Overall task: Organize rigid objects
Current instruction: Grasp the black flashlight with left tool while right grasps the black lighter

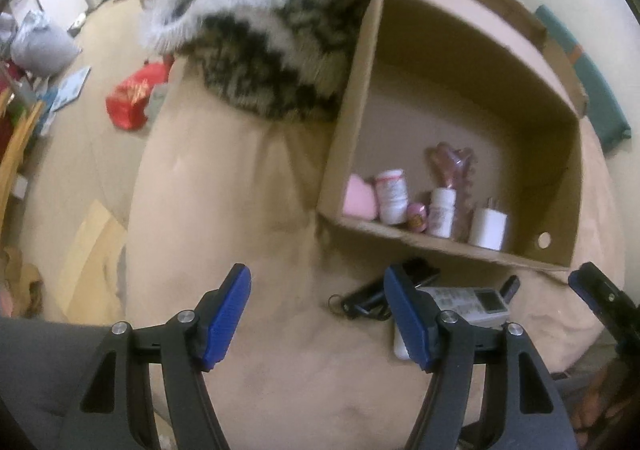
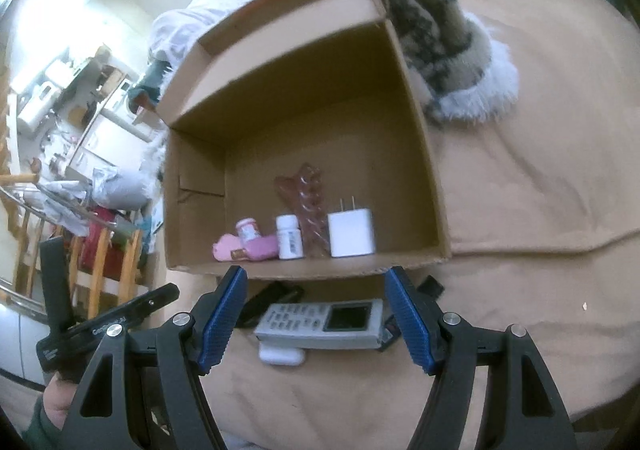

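Two grippers spread and empty; right gripper [image 2: 316, 316] hovers above the remote [image 2: 320, 324] just outside the cardboard box [image 2: 420, 153], so straddle its narrow sides squarely, while left gripper [image 1: 318, 318] stays clear

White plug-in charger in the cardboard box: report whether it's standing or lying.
Standing: the white plug-in charger sits on its base, prongs pointing up.

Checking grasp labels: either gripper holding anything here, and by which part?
Nothing held. Left gripper and right gripper are both open, empty, above the remote control.
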`<state>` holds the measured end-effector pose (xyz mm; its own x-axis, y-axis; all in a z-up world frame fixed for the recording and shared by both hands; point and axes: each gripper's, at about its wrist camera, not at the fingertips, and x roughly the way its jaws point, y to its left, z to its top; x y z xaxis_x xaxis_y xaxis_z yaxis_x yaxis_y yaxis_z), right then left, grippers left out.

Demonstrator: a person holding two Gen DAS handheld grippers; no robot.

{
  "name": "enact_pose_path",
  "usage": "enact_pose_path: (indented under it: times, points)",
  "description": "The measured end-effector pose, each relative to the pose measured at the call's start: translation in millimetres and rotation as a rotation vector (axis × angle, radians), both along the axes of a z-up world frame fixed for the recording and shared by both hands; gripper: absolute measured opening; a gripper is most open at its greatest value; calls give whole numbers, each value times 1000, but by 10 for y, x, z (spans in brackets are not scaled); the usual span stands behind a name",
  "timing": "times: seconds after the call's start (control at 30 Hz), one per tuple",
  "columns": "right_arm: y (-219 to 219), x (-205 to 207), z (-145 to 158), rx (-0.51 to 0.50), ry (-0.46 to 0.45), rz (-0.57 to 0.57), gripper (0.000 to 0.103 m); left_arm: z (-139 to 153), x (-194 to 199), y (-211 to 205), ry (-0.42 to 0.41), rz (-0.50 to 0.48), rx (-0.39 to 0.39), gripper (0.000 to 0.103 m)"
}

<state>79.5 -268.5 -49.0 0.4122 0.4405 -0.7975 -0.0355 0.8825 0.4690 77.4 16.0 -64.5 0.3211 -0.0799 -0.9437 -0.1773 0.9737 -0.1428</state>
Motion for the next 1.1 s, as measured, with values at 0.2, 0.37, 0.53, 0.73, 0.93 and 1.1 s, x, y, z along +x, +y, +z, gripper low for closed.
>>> enact_pose_path:
  times: [0.2,0.37,0.53,0.73,0.93,1.1]
  points:
    - [-88,37,-216,-26,89,-31,75,-320,137,-353,74,-142,8,66]
    - [-175,77,-302,-28,128,-57,75,-606,165,-757,122,-337,80,64]
    - [-191,91,-321,-32,143,-63,75,-768,209,-774,158,-342,87,38]
    - [-197,159,-408,-33,177,-64,75,-830,208,-785,200,-356,58,22]
    - [-258,186,-554,12,245,-82,75,-649,106,-514,175,-245,19,21]
    - [-232,206,-675,-14,295,-75,75,-572,80,-157,155,-84,47,21]
